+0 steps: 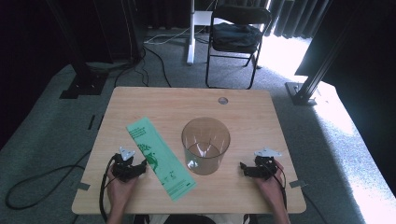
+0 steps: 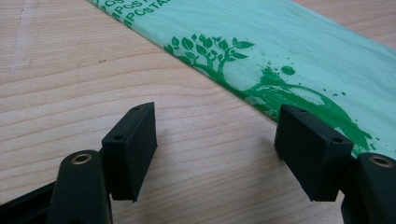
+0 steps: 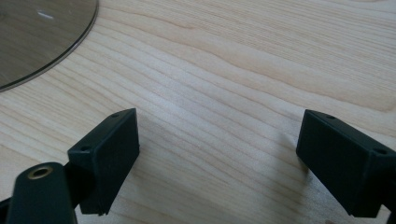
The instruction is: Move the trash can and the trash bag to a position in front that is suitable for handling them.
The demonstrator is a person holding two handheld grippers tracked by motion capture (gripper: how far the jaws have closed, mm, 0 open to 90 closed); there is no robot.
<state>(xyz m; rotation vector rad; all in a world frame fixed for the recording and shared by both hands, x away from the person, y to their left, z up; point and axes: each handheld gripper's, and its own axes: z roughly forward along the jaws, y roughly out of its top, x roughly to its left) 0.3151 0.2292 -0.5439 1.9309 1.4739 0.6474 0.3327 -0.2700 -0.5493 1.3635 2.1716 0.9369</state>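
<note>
The person's two hands rest at the near edge of the surface [image 1: 140, 100], each holding a gripper. The left gripper [image 1: 135, 169] sits low with its jaws spread, nothing between them, just beside the flat green bag [image 1: 159, 157]; one jaw tip edges over the bag's printed side. The right gripper [image 1: 249, 169], jaws likewise spread and empty, lies right of the clear round bin [image 1: 206, 144], which stands upright mid-surface. Nothing looks begun: the bag lies folded, untouched, the bin unlined

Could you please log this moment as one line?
left tongs: open, beside bag | right tongs: open, beside bin | nothing held | table
</note>
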